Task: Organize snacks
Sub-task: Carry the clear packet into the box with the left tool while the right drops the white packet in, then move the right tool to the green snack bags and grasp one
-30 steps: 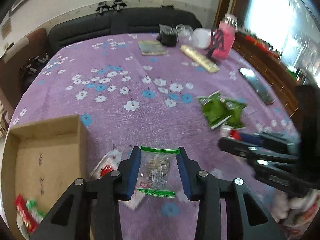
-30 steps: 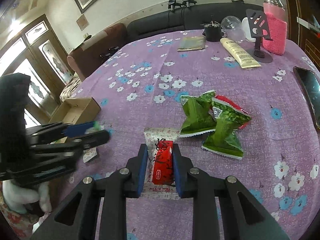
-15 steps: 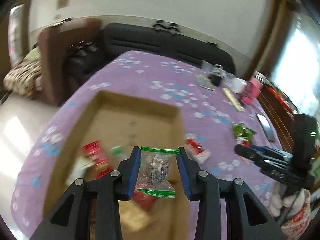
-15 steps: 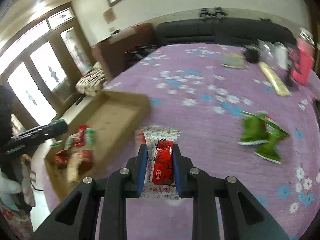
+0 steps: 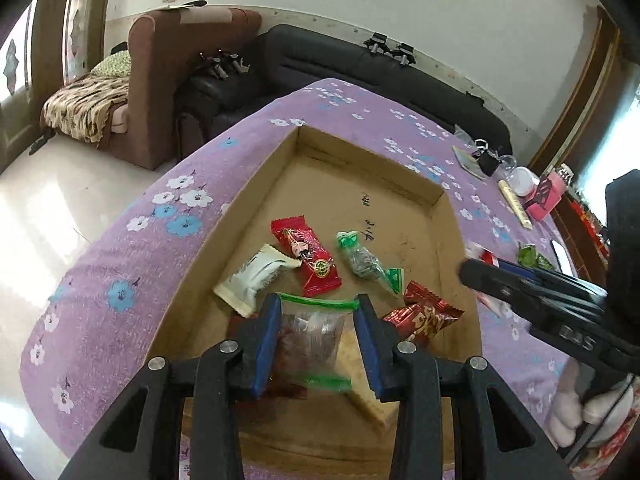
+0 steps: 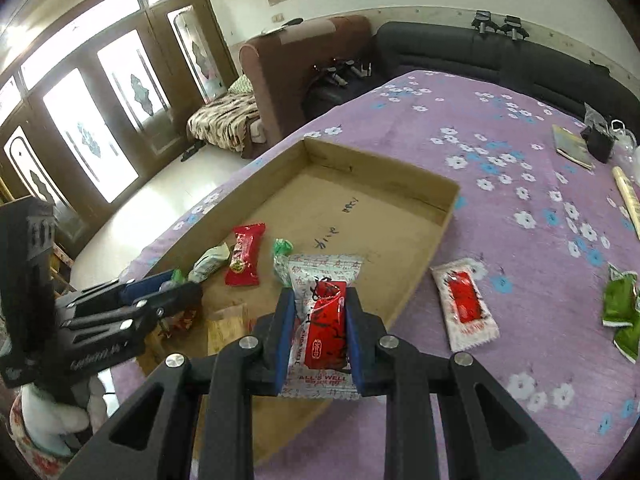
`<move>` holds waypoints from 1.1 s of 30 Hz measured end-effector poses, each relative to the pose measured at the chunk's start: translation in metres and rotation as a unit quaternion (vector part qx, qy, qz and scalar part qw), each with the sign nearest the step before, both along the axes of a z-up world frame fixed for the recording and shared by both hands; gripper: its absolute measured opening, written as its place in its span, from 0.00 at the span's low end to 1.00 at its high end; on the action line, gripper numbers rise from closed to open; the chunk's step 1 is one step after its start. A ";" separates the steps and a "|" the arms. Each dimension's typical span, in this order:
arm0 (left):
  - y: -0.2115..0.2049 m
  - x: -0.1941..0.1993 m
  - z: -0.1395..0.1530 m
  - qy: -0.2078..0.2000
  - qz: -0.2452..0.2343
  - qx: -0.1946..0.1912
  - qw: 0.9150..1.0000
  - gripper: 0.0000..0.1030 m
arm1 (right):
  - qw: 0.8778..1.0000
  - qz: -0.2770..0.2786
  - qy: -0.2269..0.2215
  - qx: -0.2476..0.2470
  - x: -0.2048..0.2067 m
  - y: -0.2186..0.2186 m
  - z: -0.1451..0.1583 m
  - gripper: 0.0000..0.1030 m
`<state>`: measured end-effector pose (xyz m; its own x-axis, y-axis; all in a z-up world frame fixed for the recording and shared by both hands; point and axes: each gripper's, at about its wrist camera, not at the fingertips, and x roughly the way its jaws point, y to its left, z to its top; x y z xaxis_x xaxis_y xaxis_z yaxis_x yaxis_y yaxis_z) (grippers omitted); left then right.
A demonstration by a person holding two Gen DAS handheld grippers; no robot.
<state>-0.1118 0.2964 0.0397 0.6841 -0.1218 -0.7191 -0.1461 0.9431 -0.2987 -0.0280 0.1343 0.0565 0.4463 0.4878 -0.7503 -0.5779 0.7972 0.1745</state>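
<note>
Both grippers are hovering over the cardboard box [image 5: 256, 184]: the left gripper [image 5: 316, 340] is pinching a clear green-edged packet [image 5: 310, 340], the right gripper [image 6: 318, 320] a red-and-white packet [image 6: 324, 312]. Several snacks are lying inside already (one red-and-white packet [image 6: 464, 304] and green packets [image 6: 620, 312] are waiting on the tablecloth [image 6: 500, 140]).
</note>
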 end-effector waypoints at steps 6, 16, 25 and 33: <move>-0.001 -0.006 0.006 -0.015 -0.009 -0.009 1.000 0.43 | 1.000 -0.019 0.004 -0.023 0.021 0.016 -0.010 0.22; 0.002 -0.021 0.022 -0.047 0.001 -0.026 0.999 0.62 | 0.999 -0.033 0.002 -0.031 0.037 0.024 -0.020 0.25; -0.005 -0.039 0.048 -0.114 0.002 -0.044 0.993 0.88 | 0.997 -0.075 -0.029 0.010 0.029 -0.031 0.021 0.37; -0.022 -0.040 0.055 -0.109 -0.002 -0.044 0.993 0.88 | 0.985 -0.164 -0.014 0.047 0.028 -0.128 0.023 0.40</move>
